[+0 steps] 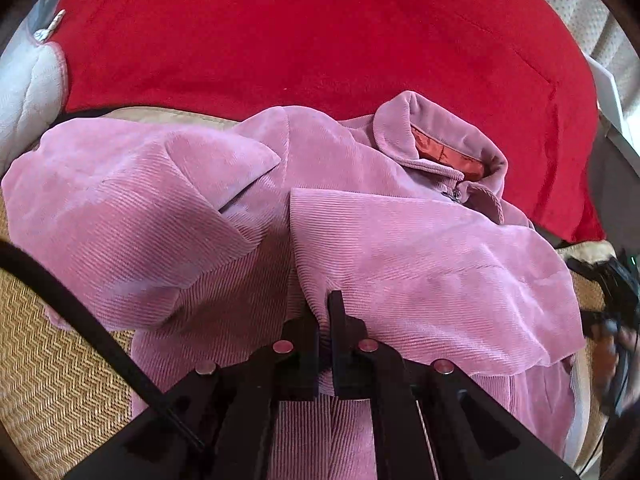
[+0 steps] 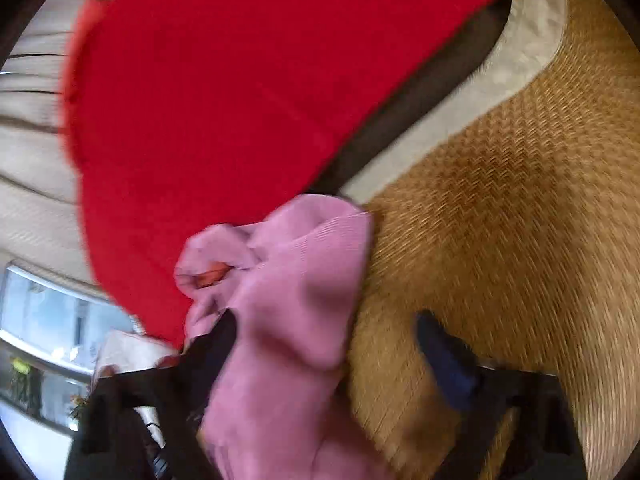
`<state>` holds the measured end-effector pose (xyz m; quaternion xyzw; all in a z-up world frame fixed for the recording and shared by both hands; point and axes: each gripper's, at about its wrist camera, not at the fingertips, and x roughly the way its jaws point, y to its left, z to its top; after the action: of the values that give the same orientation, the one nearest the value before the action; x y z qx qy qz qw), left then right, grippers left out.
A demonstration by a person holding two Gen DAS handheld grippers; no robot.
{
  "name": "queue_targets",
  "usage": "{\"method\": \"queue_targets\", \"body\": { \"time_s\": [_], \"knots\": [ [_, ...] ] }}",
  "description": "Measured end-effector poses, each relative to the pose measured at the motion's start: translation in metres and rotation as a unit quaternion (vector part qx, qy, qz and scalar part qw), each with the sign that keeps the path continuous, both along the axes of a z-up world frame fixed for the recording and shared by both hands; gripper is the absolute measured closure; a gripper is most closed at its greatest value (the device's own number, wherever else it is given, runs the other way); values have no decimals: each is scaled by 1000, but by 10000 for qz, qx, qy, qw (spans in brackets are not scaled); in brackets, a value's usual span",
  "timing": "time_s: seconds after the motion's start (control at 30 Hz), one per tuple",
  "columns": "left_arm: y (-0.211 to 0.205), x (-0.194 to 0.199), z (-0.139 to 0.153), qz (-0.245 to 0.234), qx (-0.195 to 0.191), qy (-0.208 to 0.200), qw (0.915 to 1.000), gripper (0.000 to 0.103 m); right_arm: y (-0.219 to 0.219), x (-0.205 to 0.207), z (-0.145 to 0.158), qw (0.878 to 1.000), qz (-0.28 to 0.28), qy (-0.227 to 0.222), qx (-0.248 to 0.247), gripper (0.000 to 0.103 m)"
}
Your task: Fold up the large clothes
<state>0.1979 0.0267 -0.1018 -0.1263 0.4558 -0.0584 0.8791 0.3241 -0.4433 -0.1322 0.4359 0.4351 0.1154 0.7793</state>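
A pink corduroy jacket (image 1: pixel 400 248) lies partly folded on a woven straw mat (image 1: pixel 60 360), its collar (image 1: pixel 440 140) toward the red blanket. My left gripper (image 1: pixel 325 312) is shut on a fold of the jacket's cloth near the sleeve edge. The right wrist view is blurred. In it my right gripper (image 2: pixel 326 322) stands with its jaws wide apart. A bunch of the pink jacket (image 2: pixel 288 300) lies against the left finger (image 2: pixel 218 340). The right finger (image 2: pixel 440 348) is clear of the cloth, over the mat (image 2: pixel 520 200).
A red blanket (image 1: pixel 320 40) covers the surface behind the jacket. A white quilted cushion (image 1: pixel 28 92) sits at the left. At the right edge of the left wrist view are a dark device (image 1: pixel 612 280) and a hand (image 1: pixel 618 352). A window (image 2: pixel 52 320) shows lower left.
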Motion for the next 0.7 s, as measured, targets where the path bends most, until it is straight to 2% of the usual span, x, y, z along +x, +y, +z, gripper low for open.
{"method": "queue_targets", "body": {
  "time_s": [0.03,0.1,0.13,0.17,0.2,0.23,0.3,0.33,0.37,0.4,0.43,0.5,0.53,0.63,0.7],
  "knots": [
    [-1,2,0,-38,10,-11,10000,98,6,7,1,9999,154,5,-26,41],
    [1,0,1,-110,3,-23,9999,98,24,21,8,9966,519,99,-632,95],
    [2,0,1,-123,-19,-23,9999,98,28,24,24,9928,469,-38,-1102,96],
    [3,0,1,-131,-49,-26,9999,98,29,23,38,9897,401,-246,-1349,97],
    [3,0,0,-138,-66,-47,9999,98,33,20,55,9821,314,-465,-1796,97],
    [3,1,-1,-140,-65,-71,9999,98,39,19,62,9740,364,-576,-2160,97],
    [1,2,-2,-160,-48,-105,9998,96,55,24,54,9532,565,-433,-2938,97],
    [0,2,-2,-172,-17,-108,9998,96,57,27,39,9442,612,-239,-3229,97],
    [-1,2,-1,-194,28,-98,9998,96,53,26,25,9465,608,-100,-3168,93],
    [-2,2,-1,-229,83,-88,9997,96,49,22,21,9508,521,-118,-3050,81],
    [-2,1,-1,-264,122,-84,9995,96,42,12,23,9561,254,-140,-2918,74],
    [-2,2,-1,-301,143,-63,9994,96,34,-4,37,9605,-70,-226,-2772,52],
    [-1,3,-2,-296,126,-47,9995,96,33,-13,45,9628,-188,-357,-2670,49],
    [-1,3,-2,-286,132,-43,9995,96,36,-45,82,9795,-213,-1004,-1736,43],
    [-2,3,-2,-303,165,-30,9994,96,46,-56,83,9886,166,-1179,-917,29]
  ]
}}
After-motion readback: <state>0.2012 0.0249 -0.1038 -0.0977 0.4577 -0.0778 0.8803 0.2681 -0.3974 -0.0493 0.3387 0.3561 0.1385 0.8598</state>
